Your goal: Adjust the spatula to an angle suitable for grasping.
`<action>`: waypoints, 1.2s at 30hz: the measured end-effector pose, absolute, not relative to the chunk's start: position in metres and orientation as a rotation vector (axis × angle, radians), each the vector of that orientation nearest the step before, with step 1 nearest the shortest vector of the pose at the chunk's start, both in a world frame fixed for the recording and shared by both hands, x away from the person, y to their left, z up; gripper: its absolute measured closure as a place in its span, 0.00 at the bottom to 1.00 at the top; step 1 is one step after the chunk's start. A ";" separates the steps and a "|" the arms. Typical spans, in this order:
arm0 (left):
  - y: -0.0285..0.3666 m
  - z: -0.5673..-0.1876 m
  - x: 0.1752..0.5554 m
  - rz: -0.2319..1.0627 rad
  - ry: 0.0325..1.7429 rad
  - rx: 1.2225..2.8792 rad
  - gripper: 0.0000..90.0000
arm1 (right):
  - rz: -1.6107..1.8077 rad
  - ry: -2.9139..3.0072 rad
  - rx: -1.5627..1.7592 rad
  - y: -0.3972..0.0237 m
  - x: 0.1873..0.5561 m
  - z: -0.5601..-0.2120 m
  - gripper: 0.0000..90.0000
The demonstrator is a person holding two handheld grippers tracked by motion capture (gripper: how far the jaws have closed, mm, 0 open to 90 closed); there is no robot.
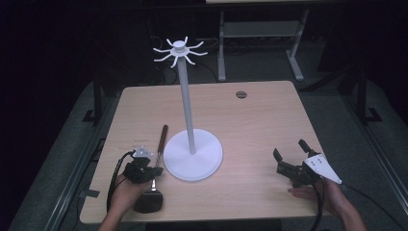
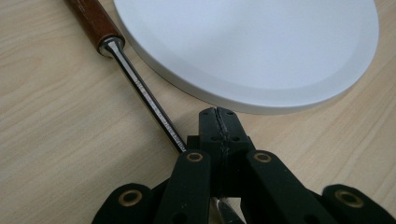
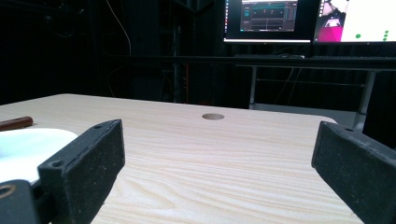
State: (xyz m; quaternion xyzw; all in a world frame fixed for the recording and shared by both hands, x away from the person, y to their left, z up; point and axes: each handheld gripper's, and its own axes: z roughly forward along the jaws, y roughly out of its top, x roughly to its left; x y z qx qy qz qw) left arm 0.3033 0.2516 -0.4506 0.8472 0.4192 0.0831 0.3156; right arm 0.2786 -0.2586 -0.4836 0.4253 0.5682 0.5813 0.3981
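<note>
A white stand rises from a round base (image 1: 193, 155) on the table, its pole (image 1: 186, 96) topped by a ring of hooks (image 1: 180, 50). Left of the base lies a utensil with a brown wooden handle (image 1: 163, 137), a metal shaft (image 2: 149, 100) and a dark head (image 1: 148, 201). My left gripper (image 1: 155, 169) hovers over the shaft, jaws pressed together (image 2: 215, 116); the shaft runs beside and under them, not between the pads. My right gripper (image 1: 290, 153) rests at the front right, jaws wide apart (image 3: 219, 154) with nothing between them.
The wooden table (image 1: 250, 125) has a round cable hole (image 1: 241, 94) at the back. Beyond its far edge are a desk frame (image 1: 260, 33) and monitors (image 3: 268, 18). The stand's base (image 3: 32, 147) lies left of the right gripper.
</note>
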 end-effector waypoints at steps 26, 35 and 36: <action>0.288 -0.451 0.311 0.319 1.233 2.222 1.00 | 1.472 1.438 1.077 -0.259 0.279 -0.484 0.02; 0.301 -0.449 0.314 0.368 1.273 2.226 1.00 | 1.472 1.438 1.076 -0.259 0.279 -0.484 0.02; 0.302 -0.449 0.314 0.371 1.274 2.226 1.00 | 1.472 1.438 1.077 -0.259 0.279 -0.484 0.02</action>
